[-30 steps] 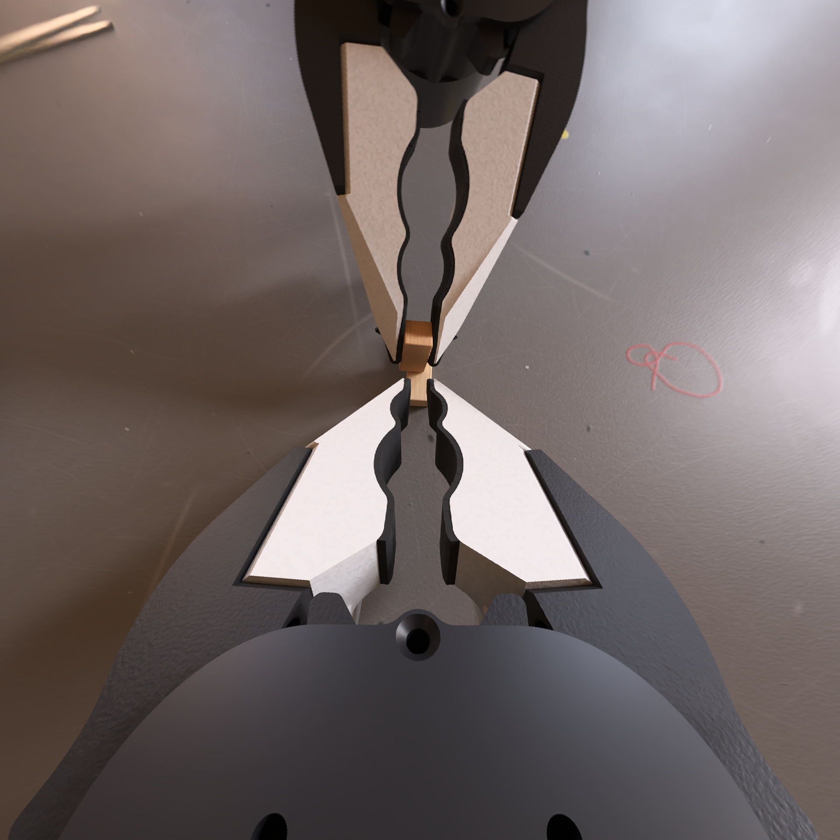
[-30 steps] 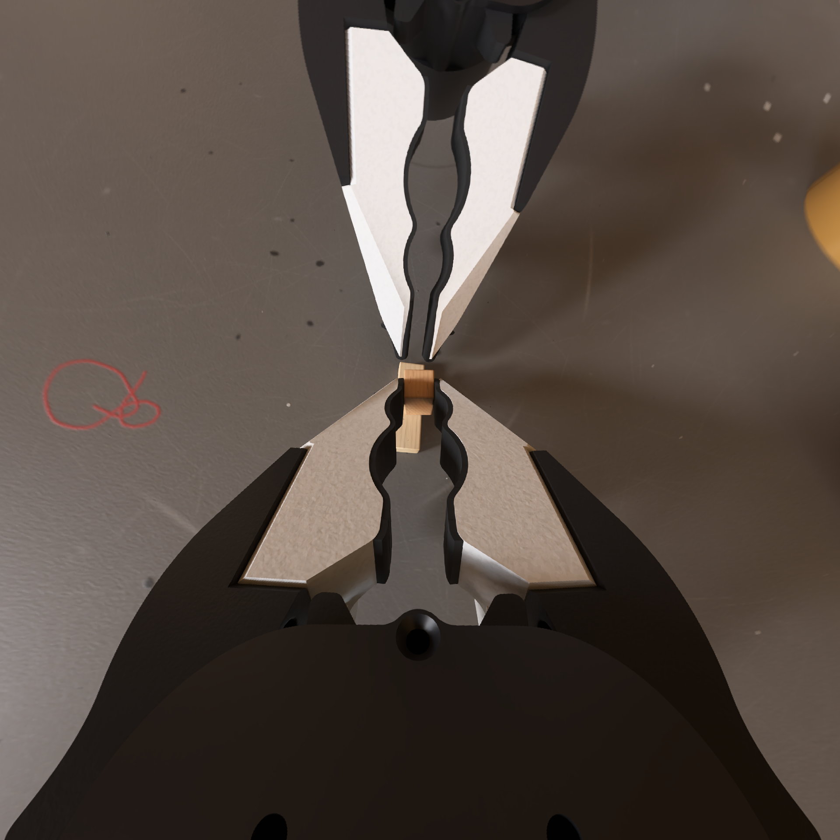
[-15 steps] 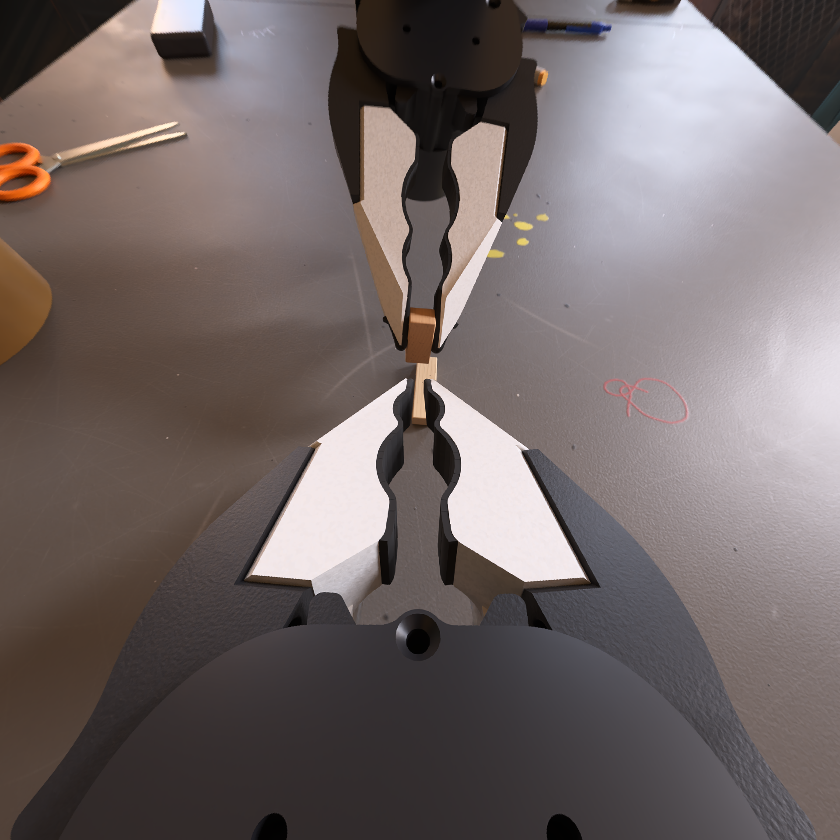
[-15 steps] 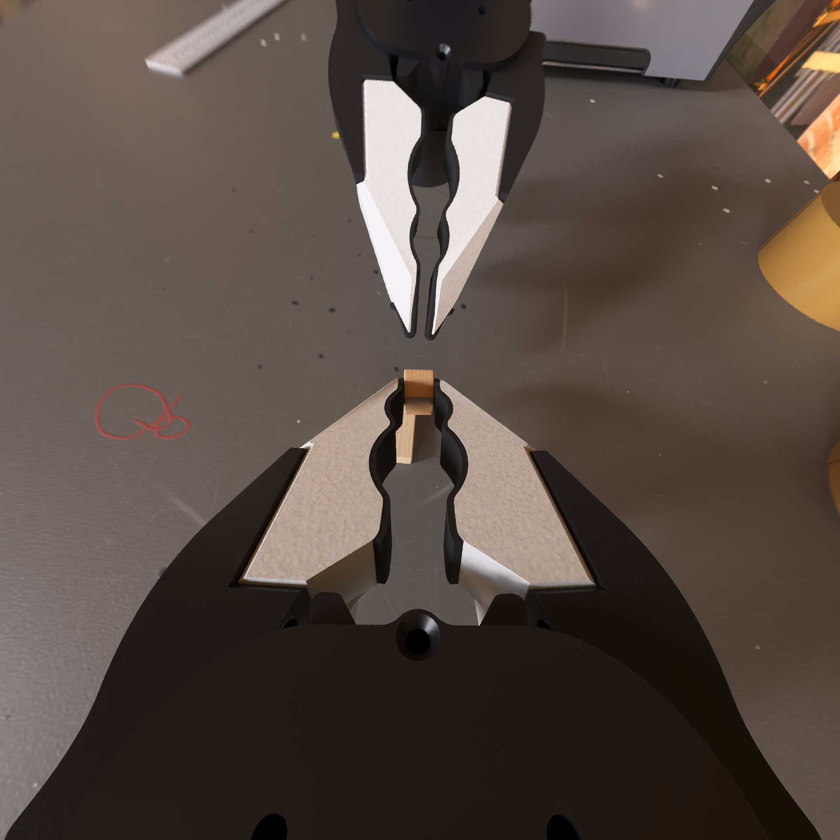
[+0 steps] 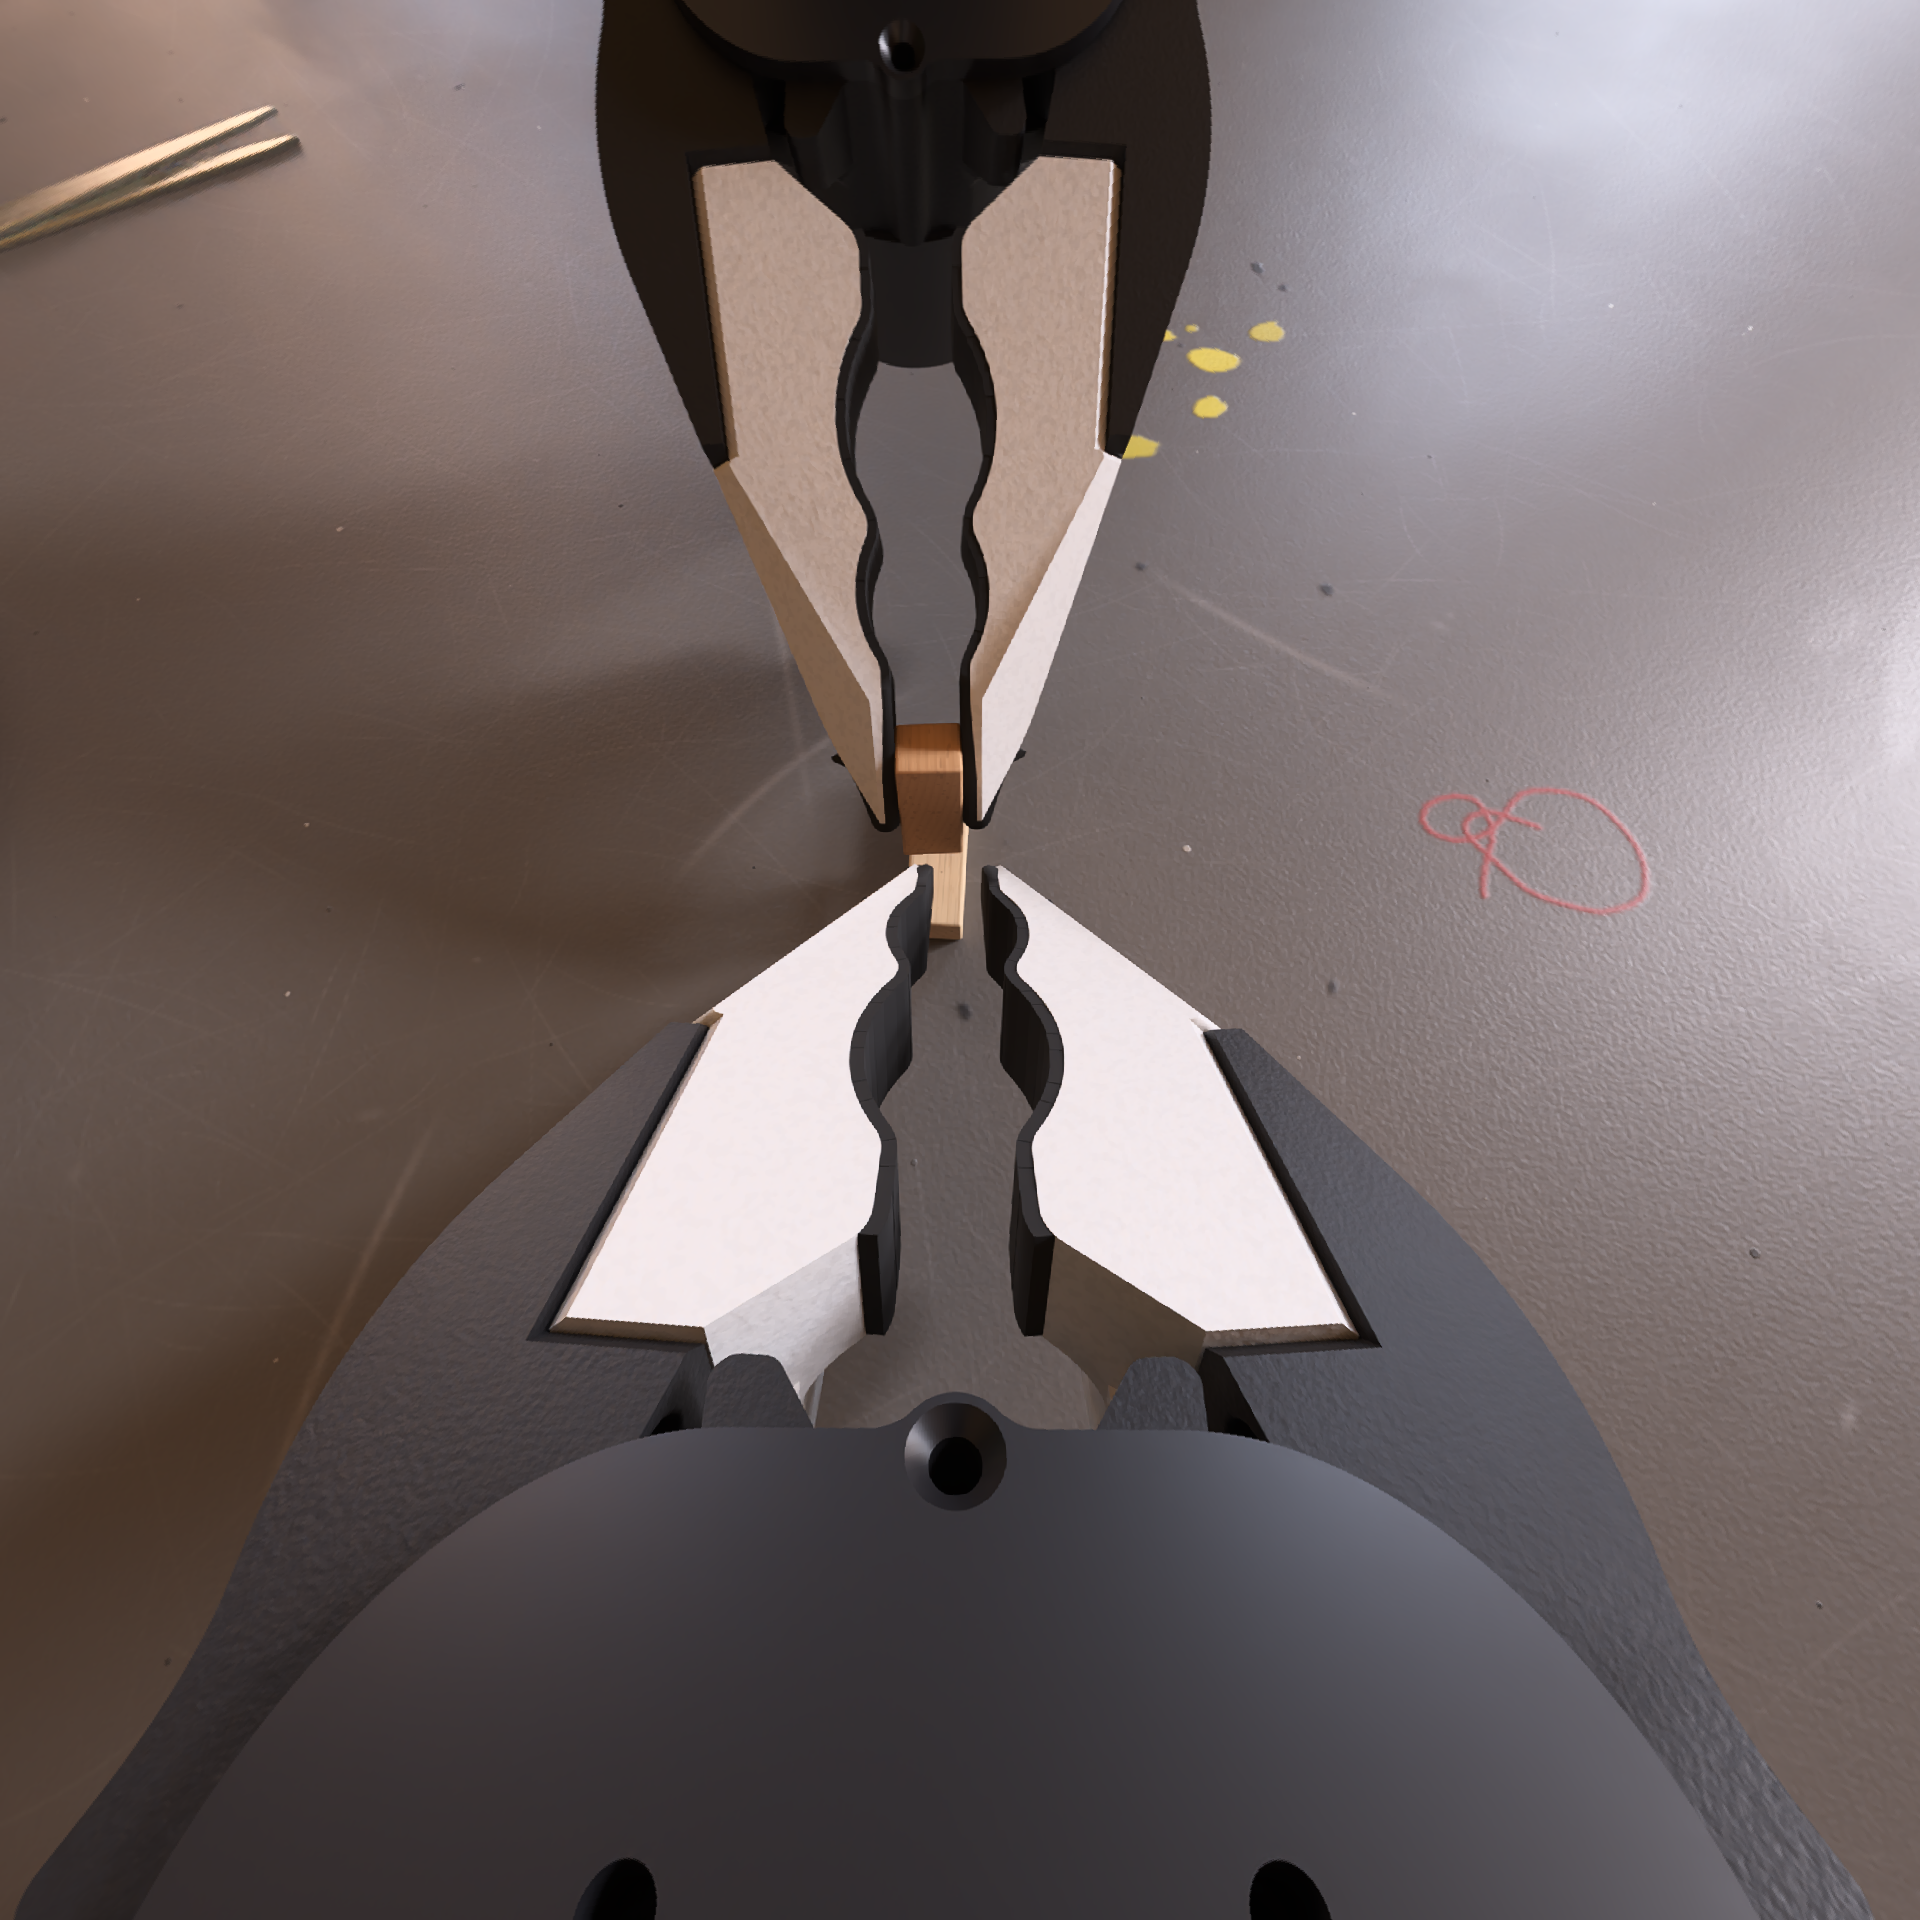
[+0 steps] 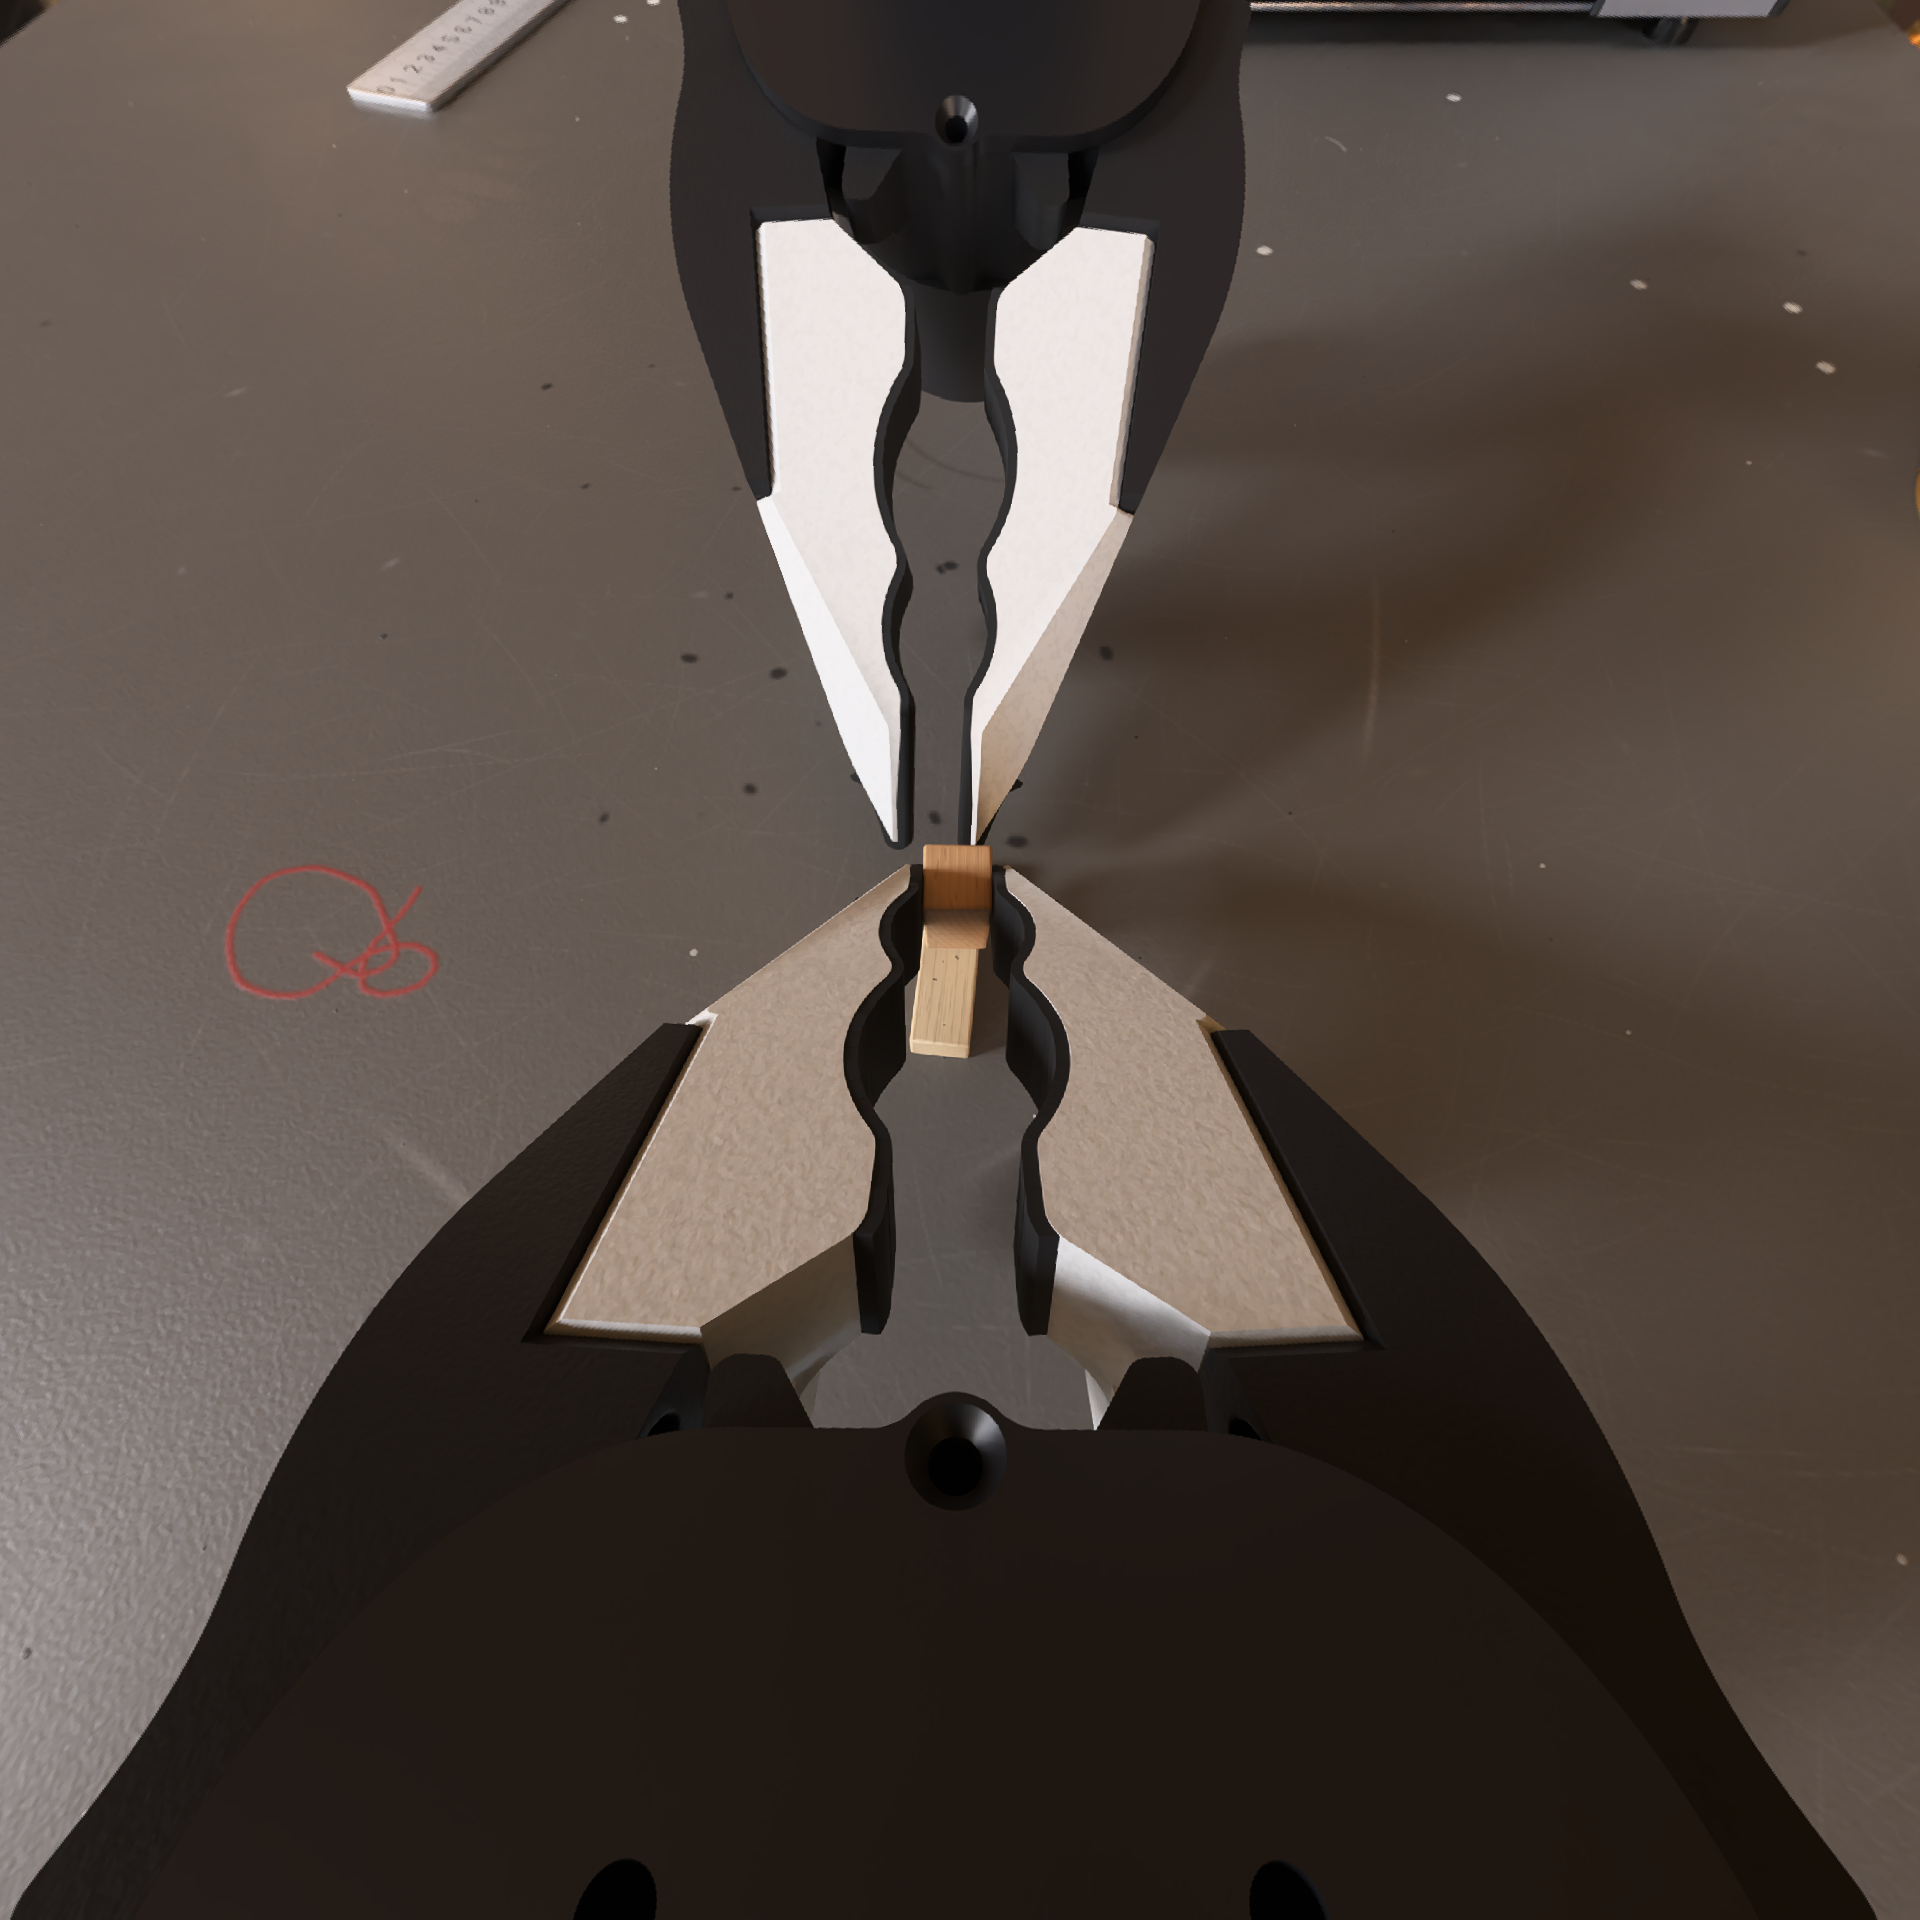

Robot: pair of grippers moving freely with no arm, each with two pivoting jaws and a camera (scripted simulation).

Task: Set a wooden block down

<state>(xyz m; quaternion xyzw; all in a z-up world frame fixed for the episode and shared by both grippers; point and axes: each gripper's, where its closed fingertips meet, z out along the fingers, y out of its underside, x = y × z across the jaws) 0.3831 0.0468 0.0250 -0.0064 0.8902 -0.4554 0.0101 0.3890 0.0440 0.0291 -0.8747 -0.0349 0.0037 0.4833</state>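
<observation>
My right gripper is shut on a small tan wooden block and holds it upright at its fingertips. The block hangs low over the far end of a paler, flat wooden piece that lies on the grey table; I cannot tell if they touch. My left gripper faces the right gripper tip to tip. Its fingers stand a narrow gap apart and hold nothing. The held block and the pale piece show just past its tips.
A red scribble marks the table to one side; it also shows in the right wrist view. Yellow paint spots and scissor blades lie farther off. A metal ruler lies at the far edge.
Half a second ago the grippers stood farther apart and higher, with more table in view. Now they are low and tip to tip again. The right gripper has kept its block throughout.
</observation>
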